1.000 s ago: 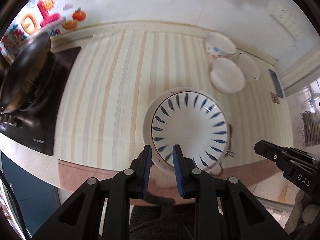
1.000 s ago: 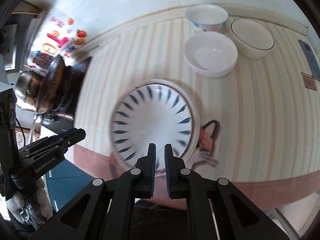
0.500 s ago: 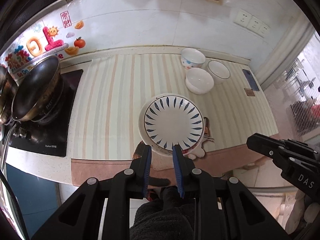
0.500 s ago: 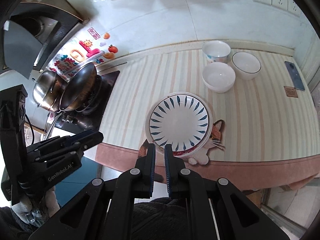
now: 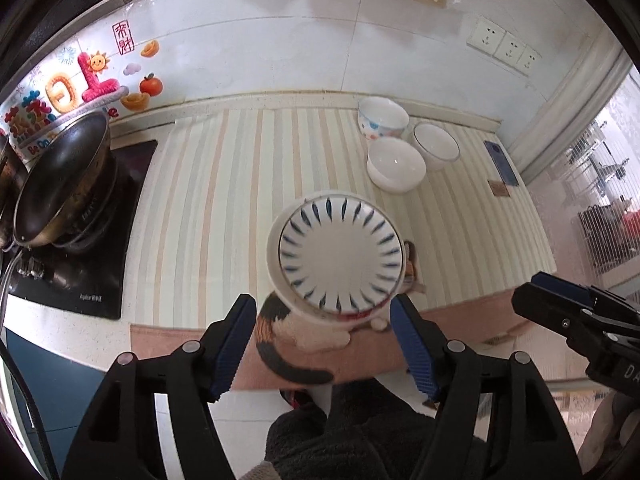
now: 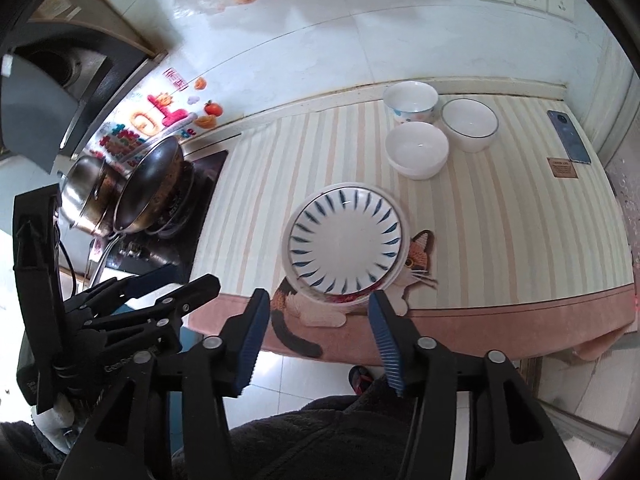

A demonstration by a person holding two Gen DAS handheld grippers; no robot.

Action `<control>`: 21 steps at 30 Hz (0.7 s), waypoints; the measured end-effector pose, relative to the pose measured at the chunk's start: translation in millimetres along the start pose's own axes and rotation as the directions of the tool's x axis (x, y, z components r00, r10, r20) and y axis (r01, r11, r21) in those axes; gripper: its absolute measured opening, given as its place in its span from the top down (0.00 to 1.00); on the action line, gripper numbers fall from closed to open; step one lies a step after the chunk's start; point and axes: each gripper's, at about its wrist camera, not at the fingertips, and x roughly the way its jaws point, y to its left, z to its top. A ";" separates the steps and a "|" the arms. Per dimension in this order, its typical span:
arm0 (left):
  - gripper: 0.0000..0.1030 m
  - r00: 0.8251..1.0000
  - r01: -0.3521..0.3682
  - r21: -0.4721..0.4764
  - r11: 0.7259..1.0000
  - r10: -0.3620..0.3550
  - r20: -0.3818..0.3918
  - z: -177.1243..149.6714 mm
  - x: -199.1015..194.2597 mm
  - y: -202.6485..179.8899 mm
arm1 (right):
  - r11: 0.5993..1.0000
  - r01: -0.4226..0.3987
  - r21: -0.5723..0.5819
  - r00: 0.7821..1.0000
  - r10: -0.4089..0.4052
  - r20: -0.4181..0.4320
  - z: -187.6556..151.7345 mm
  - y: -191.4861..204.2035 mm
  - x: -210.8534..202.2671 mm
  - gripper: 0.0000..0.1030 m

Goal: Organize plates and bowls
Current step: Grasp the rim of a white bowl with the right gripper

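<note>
A stack of plates, the top one white with blue dashes [image 5: 340,254] [image 6: 346,240], sits near the front edge of a striped mat [image 5: 224,200] [image 6: 500,216]. Three bowls stand at the back right: a patterned one [image 5: 382,118] [image 6: 410,100], a plain white one [image 5: 396,164] [image 6: 416,150] and a dark-rimmed one [image 5: 436,146] [image 6: 470,122]. My left gripper [image 5: 323,348] is open and empty, held back from the counter in front of the plates. My right gripper [image 6: 316,338] is open and empty, also off the front edge.
A stove [image 5: 76,248] with a wok [image 5: 60,184] [image 6: 150,188] and a steel pot [image 6: 86,188] stands at the left. A phone [image 5: 500,162] [image 6: 568,136] lies at the far right by the wall. Floor lies below the counter edge.
Both grippers have pulled back and up from the plates and opened wide. The plate stack stays in place on the mat.
</note>
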 end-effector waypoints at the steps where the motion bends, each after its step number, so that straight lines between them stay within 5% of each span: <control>1: 0.34 1.000 -0.003 -0.009 1.000 0.003 0.005 7.8 5.7 -2.9 | 1.000 0.000 0.007 1.000 0.000 0.000 4.2 -7.2 2.4 0.45; 6: 0.34 1.000 -0.001 -0.045 0.999 0.001 0.002 48.9 46.1 -17.8 | 0.998 0.024 0.060 1.000 -0.024 0.009 40.8 -63.1 26.3 0.45; 16: 0.34 0.983 -0.009 -0.122 0.993 -0.014 -0.183 149.8 206.0 -52.2 | 0.985 -0.003 0.175 0.992 0.024 -0.120 149.9 -199.0 145.9 0.45; 21: 0.50 0.965 -0.005 -0.186 0.983 -0.044 -0.257 175.0 265.1 -46.5 | 0.979 -0.045 0.196 0.978 0.084 -0.191 189.2 -234.2 215.0 0.45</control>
